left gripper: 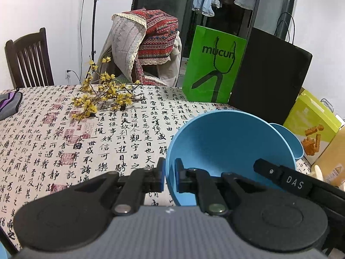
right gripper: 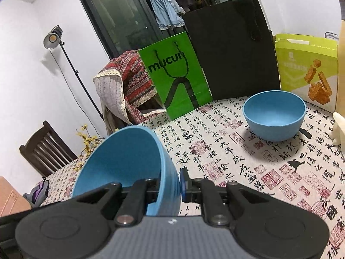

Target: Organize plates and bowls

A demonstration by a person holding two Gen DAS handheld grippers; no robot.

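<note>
1. We see a smooth, round blue bowl [left gripper: 228, 151] held tilted above the table, its thin rim pinched on opposite sides.
2. The left gripper [left gripper: 170, 177] is clamped on the bowl's left wall, one blue pad inside and one outside; the right gripper [right gripper: 180, 185] nips the opposite wall likewise.
3. A second blue bowl [right gripper: 273, 116] stands upright on the calligraphy-printed tablecloth [right gripper: 226, 151], well apart.
4. Beyond stand a glossy green paper bag [right gripper: 179, 75] and a matte black bag [right gripper: 232, 49].
</note>
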